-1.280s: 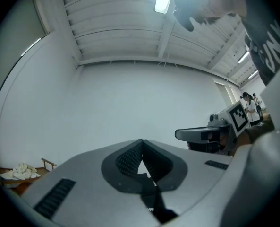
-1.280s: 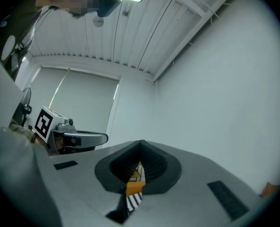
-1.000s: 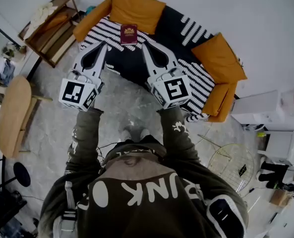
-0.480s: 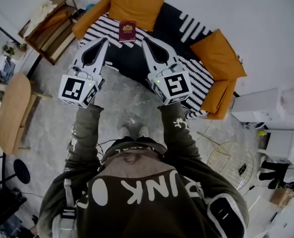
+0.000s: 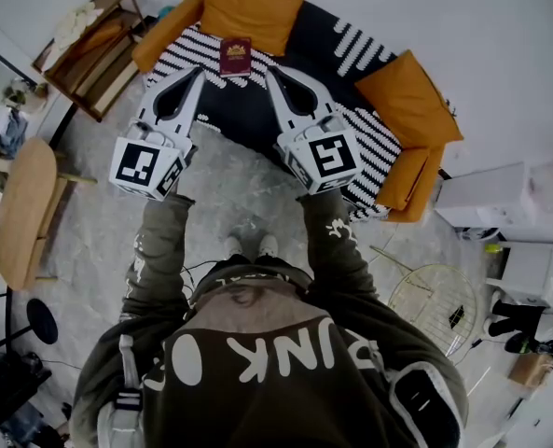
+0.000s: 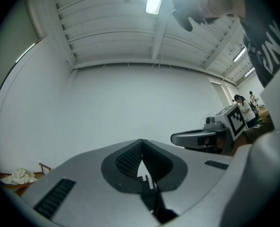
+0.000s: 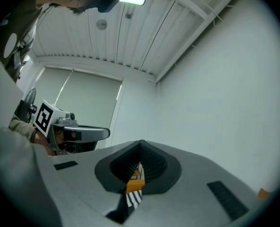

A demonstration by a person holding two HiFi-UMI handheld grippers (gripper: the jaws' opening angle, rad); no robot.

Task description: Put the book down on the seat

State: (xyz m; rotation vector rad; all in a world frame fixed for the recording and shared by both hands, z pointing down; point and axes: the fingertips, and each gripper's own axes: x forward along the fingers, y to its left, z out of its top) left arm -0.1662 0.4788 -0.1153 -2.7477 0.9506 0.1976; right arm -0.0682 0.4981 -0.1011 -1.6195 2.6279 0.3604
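Observation:
A small dark-red book [image 5: 236, 56] lies flat on the black-and-white striped seat of the sofa [image 5: 351, 54], just in front of an orange back cushion [image 5: 248, 12]. My left gripper [image 5: 198, 73] and right gripper [image 5: 269, 71] are held side by side above the seat's front, tips toward the book, one on each side of it and apart from it. Both are shut with nothing between the jaws. In the left gripper view the left gripper [image 6: 141, 142] tips meet against a white wall; in the right gripper view the right gripper [image 7: 140, 143] tips meet likewise.
Orange cushions [image 5: 408, 99] line the sofa's back and right end. A wooden shelf unit [image 5: 89, 49] stands left of the sofa and a round wooden table [image 5: 20, 213] further left. White boxes [image 5: 486, 202] and a wire basket [image 5: 437, 308] stand at the right. Grey floor [image 5: 229, 189] lies below the grippers.
Both grippers stay shut and have barely moved; the sofa and book have shifted slightly up in the head view.

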